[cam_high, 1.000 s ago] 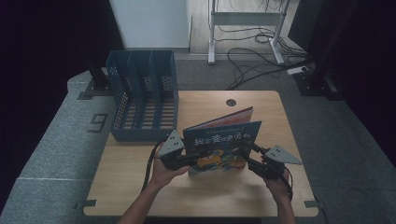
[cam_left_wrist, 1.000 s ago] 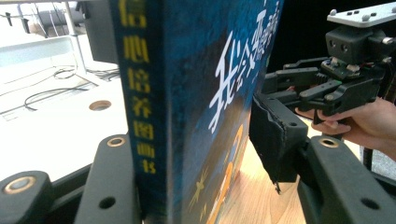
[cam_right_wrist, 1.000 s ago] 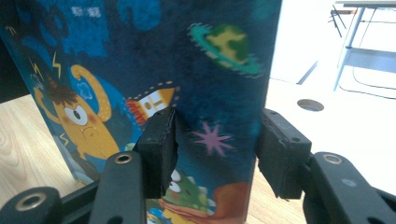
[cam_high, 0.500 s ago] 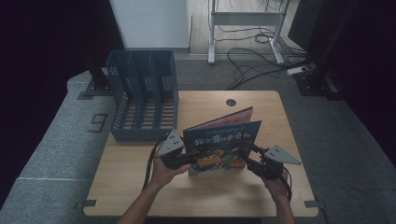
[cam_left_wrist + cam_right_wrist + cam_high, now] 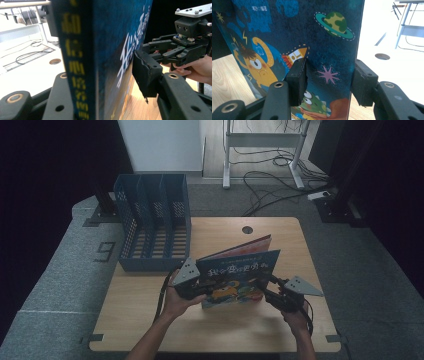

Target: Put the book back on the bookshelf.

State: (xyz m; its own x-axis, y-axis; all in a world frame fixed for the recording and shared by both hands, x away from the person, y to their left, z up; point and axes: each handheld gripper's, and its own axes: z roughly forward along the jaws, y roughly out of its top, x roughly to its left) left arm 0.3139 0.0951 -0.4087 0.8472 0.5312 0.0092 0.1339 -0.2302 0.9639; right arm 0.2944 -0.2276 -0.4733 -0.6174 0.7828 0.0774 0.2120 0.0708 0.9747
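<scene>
Here the book (image 5: 239, 277) stands upright on its lower edge on the table (image 5: 150, 330), held between the two tongs. The left tongs (image 5: 200, 287) pinch it at the spine end, one jaw on the front cover and one behind, as the left gripper view shows with the spine (image 5: 77, 75) running up between the jaws. The right tongs (image 5: 265, 292) pinch the opposite, open edge, their jaws closed on the cover (image 5: 329, 50) from both sides. Beyond the left tongs, well apart from the book, stands the blue file rack (image 5: 152, 227) with its upright slots. The book looks like a thin hardback: stiff boards, fairly light, with a glossy cover that could slide in the jaws. Its far pages fan open a little behind the front board, so a grip at the open edge has to take in all the leaves; the spine end is the firmer place to hold.
</scene>
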